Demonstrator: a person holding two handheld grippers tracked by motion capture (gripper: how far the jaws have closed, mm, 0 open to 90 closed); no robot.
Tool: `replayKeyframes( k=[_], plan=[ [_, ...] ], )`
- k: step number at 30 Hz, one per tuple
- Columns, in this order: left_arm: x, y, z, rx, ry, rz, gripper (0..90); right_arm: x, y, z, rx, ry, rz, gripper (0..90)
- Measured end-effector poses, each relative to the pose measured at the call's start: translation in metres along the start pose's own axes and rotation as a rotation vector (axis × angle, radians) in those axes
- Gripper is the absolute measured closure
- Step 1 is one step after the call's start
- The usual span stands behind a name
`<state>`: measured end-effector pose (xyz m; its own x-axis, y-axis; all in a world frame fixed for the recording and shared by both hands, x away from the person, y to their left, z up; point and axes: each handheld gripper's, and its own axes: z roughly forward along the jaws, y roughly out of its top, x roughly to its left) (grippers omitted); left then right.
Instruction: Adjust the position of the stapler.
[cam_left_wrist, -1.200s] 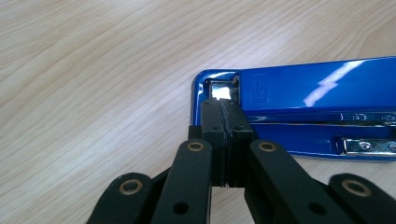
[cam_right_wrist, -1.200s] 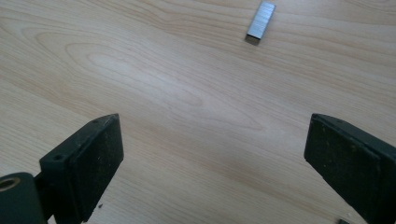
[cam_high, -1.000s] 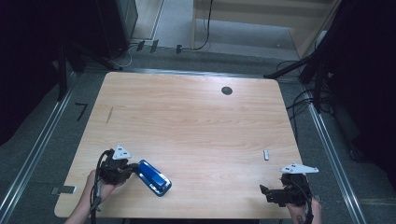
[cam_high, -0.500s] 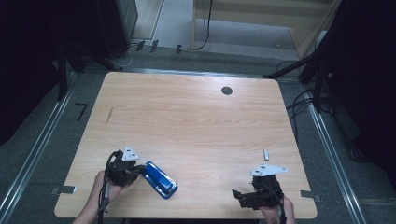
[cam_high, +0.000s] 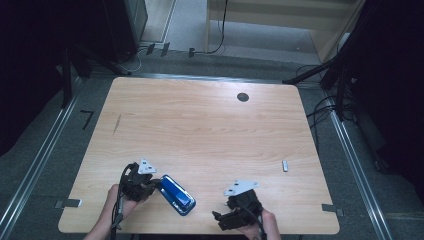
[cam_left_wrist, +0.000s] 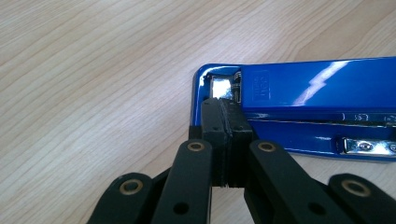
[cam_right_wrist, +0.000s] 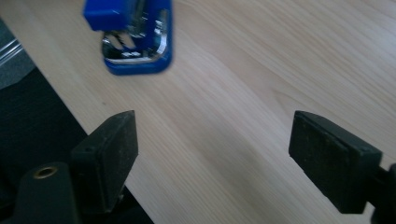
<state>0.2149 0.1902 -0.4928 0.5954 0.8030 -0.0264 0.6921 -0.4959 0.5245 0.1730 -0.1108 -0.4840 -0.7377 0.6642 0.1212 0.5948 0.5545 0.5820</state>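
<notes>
A glossy blue stapler (cam_high: 177, 195) lies flat near the table's front edge, left of centre. My left gripper (cam_high: 156, 184) sits at its left end. In the left gripper view the jaws are pressed together, and my left gripper (cam_left_wrist: 226, 112) has its tips against the stapler's (cam_left_wrist: 322, 93) hinged rear end, nothing visible between them. My right gripper (cam_high: 220, 219) is at the front edge, to the right of the stapler and pointing toward it. In the right gripper view my right gripper (cam_right_wrist: 212, 144) stands wide open over bare wood, the stapler's (cam_right_wrist: 133, 37) front end ahead of it.
A small pale grey piece (cam_high: 285, 166) lies toward the table's right side. A dark round hole (cam_high: 243, 97) marks the far part of the wooden table (cam_high: 200, 130). Metal rails and cables run along the floor around it.
My right gripper has moved left along the front edge, toward the stapler. The left gripper and the stapler have shifted a little to the right.
</notes>
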Motion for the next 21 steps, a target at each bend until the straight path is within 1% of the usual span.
replayKeyframes(
  k=[1,2,3,4,5,7,8,9,11,12,13,14,16,17,18,19,20,21],
  plan=[
    [-0.001,0.000,0.000,0.002,-0.003,0.003,90.0,0.005,0.003,0.005,0.002,0.012,-0.017,20.4],
    [-0.002,0.000,0.000,0.002,-0.006,0.001,90.0,0.012,0.008,0.011,0.006,0.032,-0.020,28.1],
    [-0.003,0.000,0.001,0.003,-0.010,0.005,90.0,0.016,0.010,0.014,0.005,0.043,-0.020,29.1],
    [-0.003,0.000,0.001,0.003,-0.010,0.005,90.0,0.016,0.010,0.014,0.005,0.043,-0.020,29.1],
    [-0.006,0.001,0.001,0.001,-0.013,0.002,90.0,0.022,0.014,0.018,-0.004,0.058,-0.024,33.6],
    [-0.007,0.001,0.002,0.002,-0.015,0.002,90.0,0.024,0.015,0.019,-0.010,0.065,-0.028,34.5],
    [-0.009,0.002,0.002,0.003,-0.020,0.006,90.0,0.029,0.019,0.023,-0.022,0.072,-0.043,37.9],
    [-0.010,0.002,0.002,0.007,-0.017,0.010,90.0,0.031,0.020,0.025,-0.023,0.085,-0.044,38.4],
    [-0.012,0.003,0.003,0.002,-0.026,0.008,90.0,0.032,0.021,0.027,-0.022,0.090,-0.045,39.8],
    [-0.015,0.004,0.004,0.006,-0.026,0.017,90.0,0.036,0.024,0.033,-0.015,0.104,-0.058,43.1],
    [-0.015,0.004,0.004,0.006,-0.026,0.017,90.0,0.036,0.024,0.033,-0.015,0.104,-0.058,43.1],
    [-0.016,0.004,0.004,0.005,-0.032,0.023,90.0,0.039,0.025,0.037,-0.005,0.097,-0.070,48.2],
    [-0.018,0.005,0.005,0.006,-0.034,0.034,90.0,0.039,0.026,0.038,-0.002,0.094,-0.079,49.0],
    [-0.019,0.005,0.005,0.004,-0.035,0.035,90.0,0.037,0.026,0.039,0.004,0.092,-0.084,51.3],
    [-0.020,0.006,0.005,0.002,-0.038,0.049,90.0,0.033,0.025,0.039,0.012,0.104,-0.083,52.1],
    [-0.021,0.006,0.006,0.000,-0.037,0.058,90.0,0.033,0.025,0.038,0.015,0.105,-0.084,53.9],
    [-0.021,0.006,0.006,0.000,-0.037,0.058,90.0,0.033,0.025,0.038,0.015,0.105,-0.084,53.9],
    [-0.022,0.006,0.006,0.002,-0.034,0.070,90.0,0.030,0.026,0.036,0.021,0.093,-0.108,56.7]
  ],
)
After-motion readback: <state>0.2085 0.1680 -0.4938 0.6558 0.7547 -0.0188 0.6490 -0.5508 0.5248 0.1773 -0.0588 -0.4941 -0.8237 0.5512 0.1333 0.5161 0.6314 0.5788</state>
